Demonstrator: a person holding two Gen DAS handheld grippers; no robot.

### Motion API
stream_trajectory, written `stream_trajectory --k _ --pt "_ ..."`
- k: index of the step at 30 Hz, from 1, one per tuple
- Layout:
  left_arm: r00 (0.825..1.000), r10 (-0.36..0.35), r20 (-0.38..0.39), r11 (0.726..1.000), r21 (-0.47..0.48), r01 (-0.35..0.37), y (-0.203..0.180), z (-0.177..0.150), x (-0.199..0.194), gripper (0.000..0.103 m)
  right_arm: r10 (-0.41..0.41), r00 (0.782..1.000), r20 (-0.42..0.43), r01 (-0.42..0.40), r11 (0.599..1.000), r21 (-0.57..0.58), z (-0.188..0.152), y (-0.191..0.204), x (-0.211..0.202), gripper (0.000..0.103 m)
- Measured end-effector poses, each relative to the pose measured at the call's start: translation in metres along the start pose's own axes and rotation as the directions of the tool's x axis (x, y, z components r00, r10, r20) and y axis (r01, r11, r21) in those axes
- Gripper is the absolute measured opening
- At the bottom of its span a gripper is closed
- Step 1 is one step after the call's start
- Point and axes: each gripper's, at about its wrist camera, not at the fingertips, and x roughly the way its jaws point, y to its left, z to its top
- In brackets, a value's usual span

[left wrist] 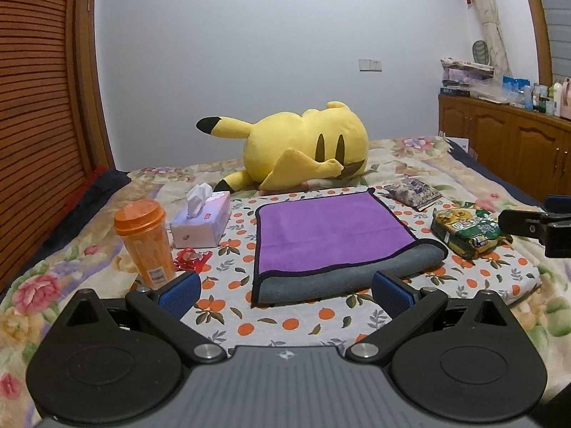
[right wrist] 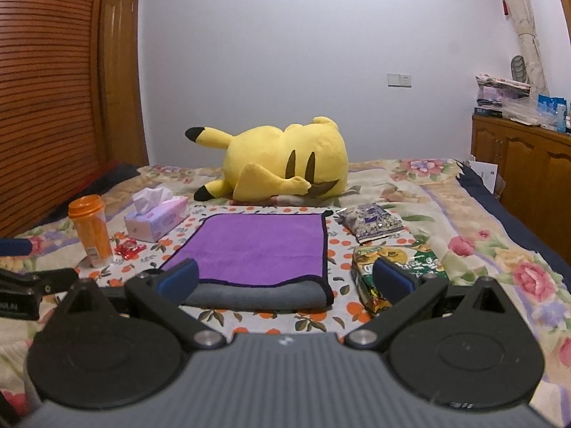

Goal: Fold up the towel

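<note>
A purple towel [left wrist: 332, 232] with a black hem and a grey underside lies on the fruit-print cloth [left wrist: 285, 321]; it also shows in the right wrist view [right wrist: 260, 246]. Its near edge is turned up, showing a grey band [left wrist: 349, 278]. My left gripper [left wrist: 285, 292] is open and empty, just in front of the towel's near edge. My right gripper [right wrist: 285, 280] is open and empty, its left finger over the towel's near left corner. Each gripper shows at the edge of the other's view.
An orange cup [left wrist: 144, 242], a tissue box [left wrist: 201, 223] and a red wrapper [left wrist: 189, 258] lie left of the towel. A green snack bag [left wrist: 467, 230] and a patterned packet [left wrist: 414, 190] lie to its right. A yellow plush [left wrist: 299, 146] lies behind. A wooden cabinet [left wrist: 517, 142] stands at the right.
</note>
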Motion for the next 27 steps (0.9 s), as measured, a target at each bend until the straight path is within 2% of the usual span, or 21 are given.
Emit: stream_trajectory --k 27 --pt "0.998 -0.018 -0.061 1.0 0.019 0.019 0.009 0.011 0.056 0.103 0.023 0.998 -0.065 -0.026 0.999 -0.047 0.011 -0.004 0.051 0.103"
